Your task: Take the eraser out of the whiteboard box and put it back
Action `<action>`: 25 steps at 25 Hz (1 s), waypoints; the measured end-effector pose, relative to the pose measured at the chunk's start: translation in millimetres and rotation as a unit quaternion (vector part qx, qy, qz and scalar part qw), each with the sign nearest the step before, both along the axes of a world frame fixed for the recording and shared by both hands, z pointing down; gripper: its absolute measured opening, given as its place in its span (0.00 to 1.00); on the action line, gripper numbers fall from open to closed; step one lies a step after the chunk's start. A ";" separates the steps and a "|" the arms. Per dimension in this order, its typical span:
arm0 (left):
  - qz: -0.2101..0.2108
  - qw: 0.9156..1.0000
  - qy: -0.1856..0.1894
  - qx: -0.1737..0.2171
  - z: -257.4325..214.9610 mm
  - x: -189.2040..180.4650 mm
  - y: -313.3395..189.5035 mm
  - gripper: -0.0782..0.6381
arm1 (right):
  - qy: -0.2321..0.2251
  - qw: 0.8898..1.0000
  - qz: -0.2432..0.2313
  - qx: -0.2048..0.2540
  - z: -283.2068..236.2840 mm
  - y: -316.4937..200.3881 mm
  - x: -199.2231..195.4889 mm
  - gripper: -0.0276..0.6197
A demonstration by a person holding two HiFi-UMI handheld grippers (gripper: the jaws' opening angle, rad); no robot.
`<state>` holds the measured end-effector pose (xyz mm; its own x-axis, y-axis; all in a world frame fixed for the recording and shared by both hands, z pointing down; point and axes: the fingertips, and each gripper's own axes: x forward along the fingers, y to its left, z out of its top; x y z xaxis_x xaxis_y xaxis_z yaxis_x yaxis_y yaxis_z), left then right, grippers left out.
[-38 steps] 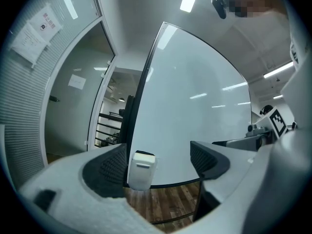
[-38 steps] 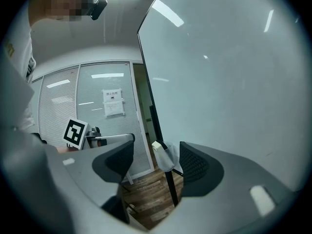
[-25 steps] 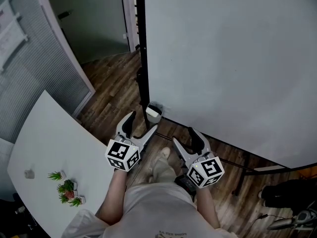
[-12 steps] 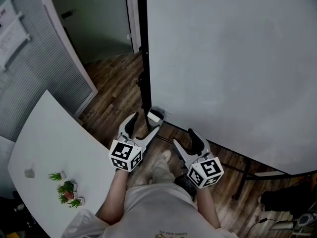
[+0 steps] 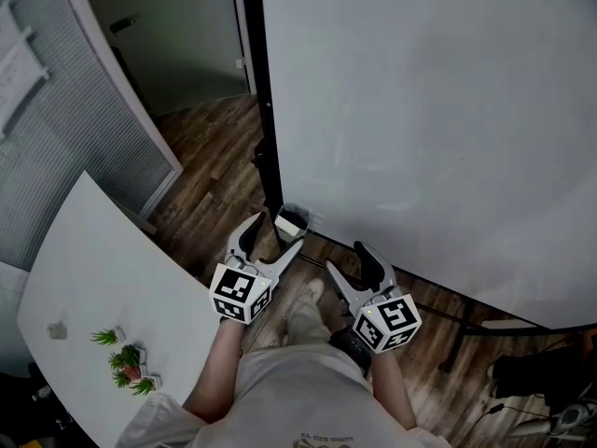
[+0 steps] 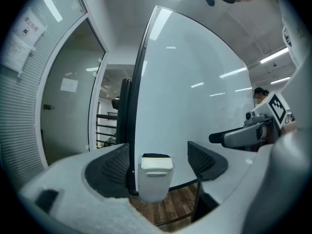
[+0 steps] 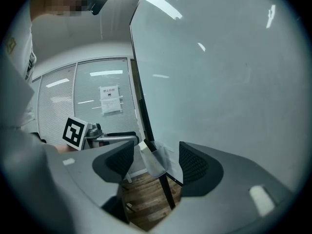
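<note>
While our left claw [image 5: 273, 234], wide but closing on nothing, and our empty, wide-open right claw [image 5: 346, 259] face the box [image 5: 291, 220] at the corner of the whiteboard [image 5: 420, 110], where the eraser [image 6: 155, 156] probably sits, we risk pinching the box wall instead.

Left gripper [image 5: 274, 233] empty with jaws closing, right gripper [image 5: 343, 258] jaws apart

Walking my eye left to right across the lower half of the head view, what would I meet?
Small green plants on the white table → left gripper, jaws closing with nothing between them → right gripper → dark bag on the floor.
</note>
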<state>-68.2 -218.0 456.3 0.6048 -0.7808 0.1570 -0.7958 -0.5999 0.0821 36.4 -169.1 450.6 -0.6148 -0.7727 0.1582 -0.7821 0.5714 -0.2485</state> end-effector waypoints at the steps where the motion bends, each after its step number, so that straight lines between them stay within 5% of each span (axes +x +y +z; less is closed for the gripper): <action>1: 0.001 1.000 -0.003 -0.001 2.1 0.6 -0.9 0.61 | 0.001 1.000 0.000 -0.002 1.6 -1.1 -0.6 0.50; 25: 0.004 0.999 -0.043 0.005 22.6 15.6 -22.4 0.54 | 0.005 0.999 -0.002 -0.035 27.2 -20.9 5.5 0.48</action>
